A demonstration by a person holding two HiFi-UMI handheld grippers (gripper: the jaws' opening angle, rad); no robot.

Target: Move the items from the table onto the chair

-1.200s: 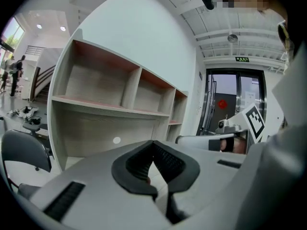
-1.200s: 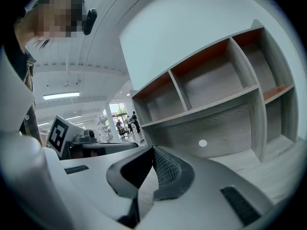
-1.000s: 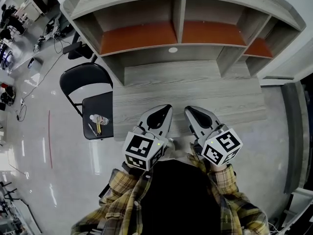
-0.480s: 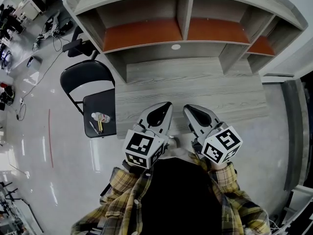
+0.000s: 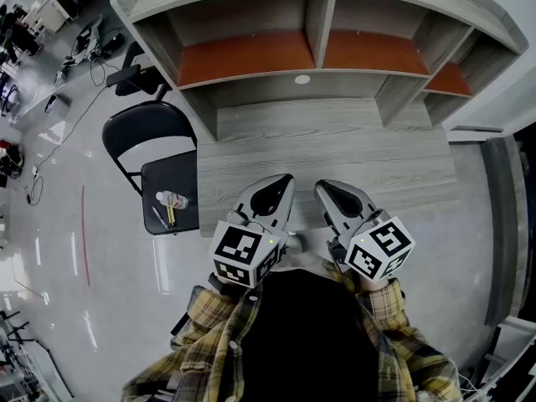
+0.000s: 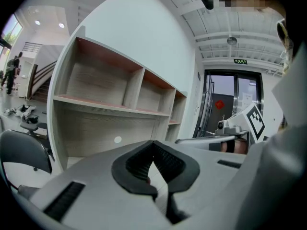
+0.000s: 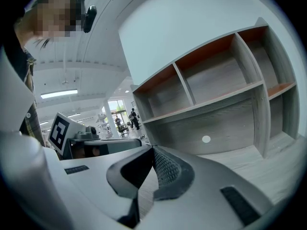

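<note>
Status: left claw [image 5: 286,179] fully closed, nothing in it. The right claw [image 5: 322,185] is the same, pads together and empty. Both hang side by side over the near edge of the worktop [image 5: 335,141], pointing at the shelf unit [image 5: 306,23].

The worktop looks bare to me, shelves too. A small bottle [image 5: 172,200] and some thin stick-like bits [image 5: 168,217] lie on the chair [image 5: 179,174] seat, just left of the worktop.

My read: transfer is about done. Best move is to park the claws closed, clear of the edge, then sweep the head view over the worktop corners to confirm nothing's left. Don't nudge the chair.
</note>
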